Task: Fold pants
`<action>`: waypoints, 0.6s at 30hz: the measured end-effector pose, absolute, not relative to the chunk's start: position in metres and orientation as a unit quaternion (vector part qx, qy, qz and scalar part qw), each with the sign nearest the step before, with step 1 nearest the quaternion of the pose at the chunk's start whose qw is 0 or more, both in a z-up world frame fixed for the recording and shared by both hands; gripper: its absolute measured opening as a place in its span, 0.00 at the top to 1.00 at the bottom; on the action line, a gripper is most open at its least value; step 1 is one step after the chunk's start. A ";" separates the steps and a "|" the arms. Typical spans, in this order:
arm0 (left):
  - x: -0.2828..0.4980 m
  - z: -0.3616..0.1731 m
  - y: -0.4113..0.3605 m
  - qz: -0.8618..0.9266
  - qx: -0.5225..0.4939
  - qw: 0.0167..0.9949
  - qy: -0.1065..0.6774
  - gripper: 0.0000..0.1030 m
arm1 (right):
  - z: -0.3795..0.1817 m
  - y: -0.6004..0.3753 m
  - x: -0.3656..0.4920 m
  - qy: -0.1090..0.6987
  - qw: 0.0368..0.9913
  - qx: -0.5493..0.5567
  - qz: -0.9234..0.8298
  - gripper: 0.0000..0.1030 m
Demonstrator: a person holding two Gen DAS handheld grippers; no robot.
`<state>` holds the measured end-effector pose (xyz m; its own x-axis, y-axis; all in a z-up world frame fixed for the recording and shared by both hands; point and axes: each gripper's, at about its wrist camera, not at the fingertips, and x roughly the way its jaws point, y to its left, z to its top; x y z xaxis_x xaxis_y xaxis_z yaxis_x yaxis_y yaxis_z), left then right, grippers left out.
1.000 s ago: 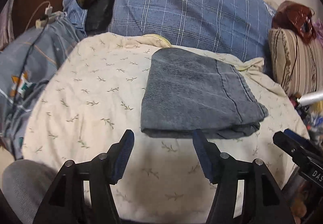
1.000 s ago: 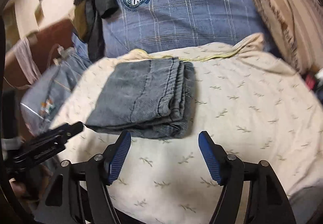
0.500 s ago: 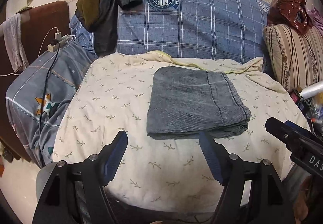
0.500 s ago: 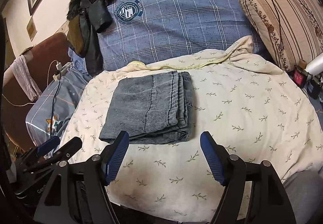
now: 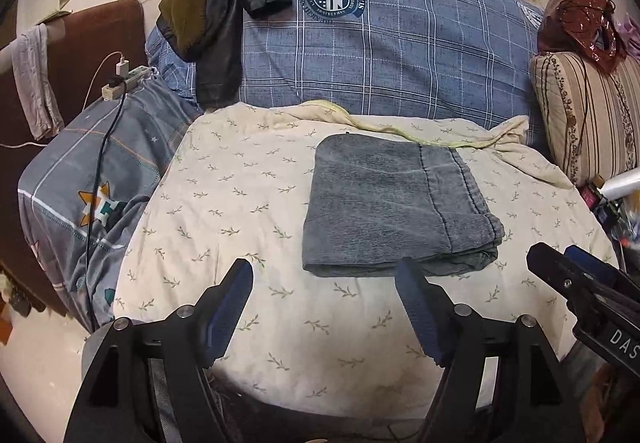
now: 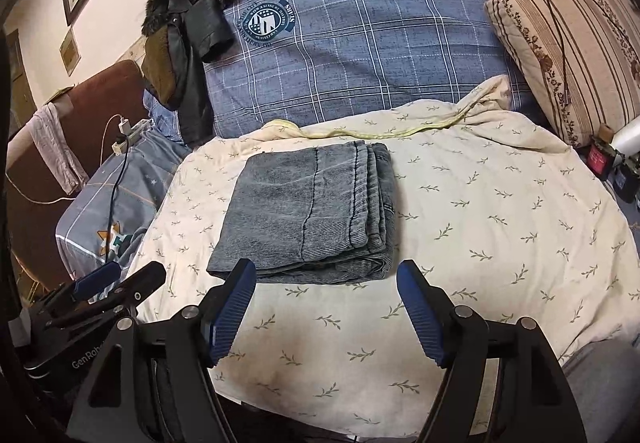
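Left gripper (image 5: 324, 283): jaws wide, holding nothing, off the quilt's (image 5: 240, 203) near edge. Pants (image 5: 394, 211): folded into a compact stack at the quilt's middle, towards its far edge; long axis runs near-to-far, layered hems to the right. Right gripper (image 6: 326, 283): jaws wide, empty. Folding appears complete; only keep clear of the stack.

Both wrist views look down from the near edge, sharing the folded pants (image 5: 394, 209) (image 6: 310, 211) and cream bedspread (image 5: 240, 203) (image 6: 480, 211).
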<state>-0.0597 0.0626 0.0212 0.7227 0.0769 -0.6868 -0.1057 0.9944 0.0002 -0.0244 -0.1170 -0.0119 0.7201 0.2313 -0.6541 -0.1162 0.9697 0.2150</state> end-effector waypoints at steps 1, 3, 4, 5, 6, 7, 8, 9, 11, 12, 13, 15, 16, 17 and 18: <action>-0.060 0.021 0.062 0.051 -0.017 0.928 0.368 0.29 | -0.012 -0.116 -0.025 0.362 0.924 0.079 0.094 0.28; -0.059 0.021 0.061 0.050 -0.015 0.929 0.367 0.29 | -0.012 -0.116 -0.025 0.362 0.924 0.079 0.096 0.28; -0.060 0.021 0.061 0.050 -0.014 0.929 0.367 0.29 | -0.012 -0.115 -0.025 0.361 0.924 0.080 0.097 0.28; -0.060 0.021 0.061 0.051 -0.014 0.929 0.367 0.29 | -0.012 -0.115 -0.026 0.361 0.924 0.080 0.097 0.28; -0.060 0.021 0.062 0.051 -0.015 0.929 0.366 0.29 | -0.011 -0.115 -0.026 0.361 0.924 0.079 0.096 0.28; -0.061 0.022 0.062 0.051 -0.015 0.930 0.365 0.29 | -0.012 -0.115 -0.026 0.361 0.924 0.079 0.096 0.28; -0.060 0.022 0.062 0.051 -0.015 0.930 0.364 0.29 | -0.012 -0.115 -0.026 0.361 0.924 0.080 0.096 0.28; -0.060 0.022 0.062 0.051 -0.015 0.930 0.364 0.29 | -0.012 -0.115 -0.026 0.361 0.924 0.080 0.096 0.28; -0.061 0.021 0.062 0.050 -0.014 0.930 0.364 0.29 | -0.012 -0.114 -0.025 0.362 0.924 0.078 0.095 0.28; -0.061 0.021 0.062 0.050 -0.014 0.930 0.364 0.29 | -0.012 -0.114 -0.025 0.362 0.924 0.078 0.094 0.28; -0.061 0.020 0.062 0.050 -0.013 0.930 0.364 0.29 | -0.012 -0.114 -0.025 0.362 0.924 0.078 0.094 0.28; -0.061 0.020 0.061 0.052 -0.010 0.930 0.363 0.29 | -0.012 -0.114 -0.024 0.363 0.924 0.077 0.093 0.28; -0.060 0.020 0.060 0.051 -0.008 0.930 0.363 0.29 | -0.012 -0.113 -0.024 0.364 0.924 0.076 0.093 0.28; -0.061 0.020 0.059 0.050 -0.008 0.930 0.364 0.29 | -0.011 -0.113 -0.023 0.364 0.924 0.074 0.093 0.28; -0.061 0.019 0.059 0.049 -0.008 0.930 0.364 0.29 | -0.011 -0.113 -0.023 0.363 0.924 0.072 0.092 0.28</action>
